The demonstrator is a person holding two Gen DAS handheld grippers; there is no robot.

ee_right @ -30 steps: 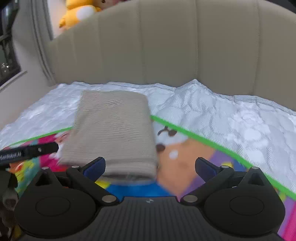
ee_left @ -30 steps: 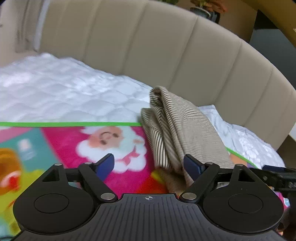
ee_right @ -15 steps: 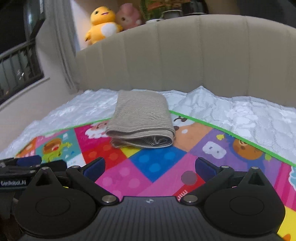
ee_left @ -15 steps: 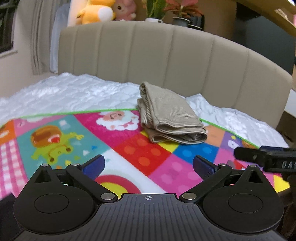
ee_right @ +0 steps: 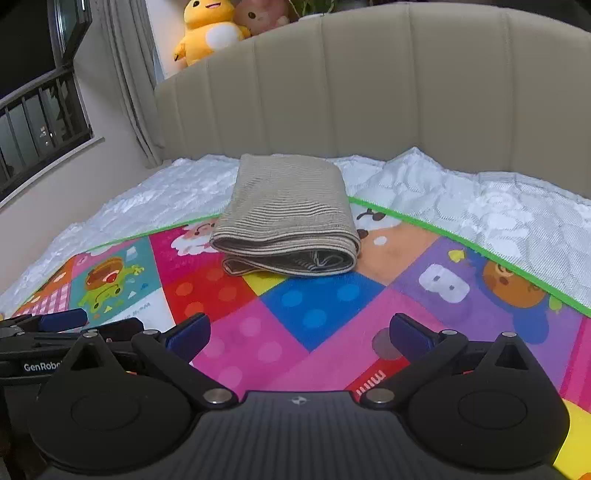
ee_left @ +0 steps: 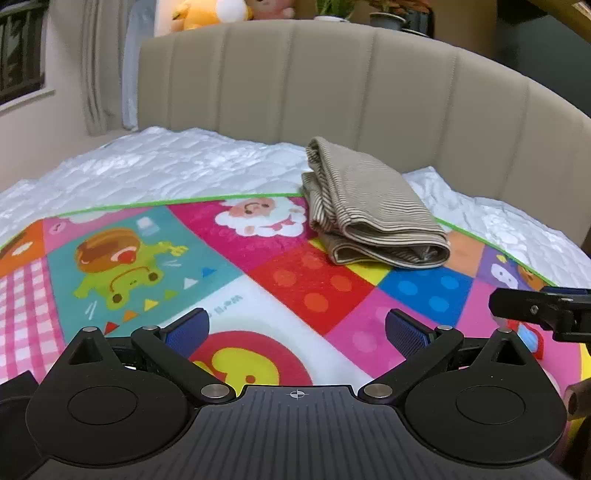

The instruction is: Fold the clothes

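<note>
A beige striped garment (ee_left: 369, 206) (ee_right: 291, 214) lies folded into a thick rectangle at the far edge of the colourful play mat (ee_left: 303, 280) (ee_right: 317, 306), partly on the white bed cover. My left gripper (ee_left: 297, 328) hovers over the mat well short of the garment, its blue pads wide apart with nothing between them. My right gripper (ee_right: 299, 332) is likewise open and empty, also back from the garment. In the left wrist view a finger of the right gripper shows at the right edge; in the right wrist view the left gripper's fingers (ee_right: 62, 321) show at the left edge.
A padded beige headboard (ee_left: 332, 85) (ee_right: 406, 81) rises behind the bed. Plush toys (ee_right: 207, 29) and potted plants (ee_left: 384, 18) sit on the ledge above it. A curtain and a barred window (ee_right: 37, 125) are at the left. White quilted cover (ee_left: 166, 166) surrounds the mat.
Both grippers have pulled back from the folded garment, which now lies farther off and untouched. The left gripper's jaws have widened.
</note>
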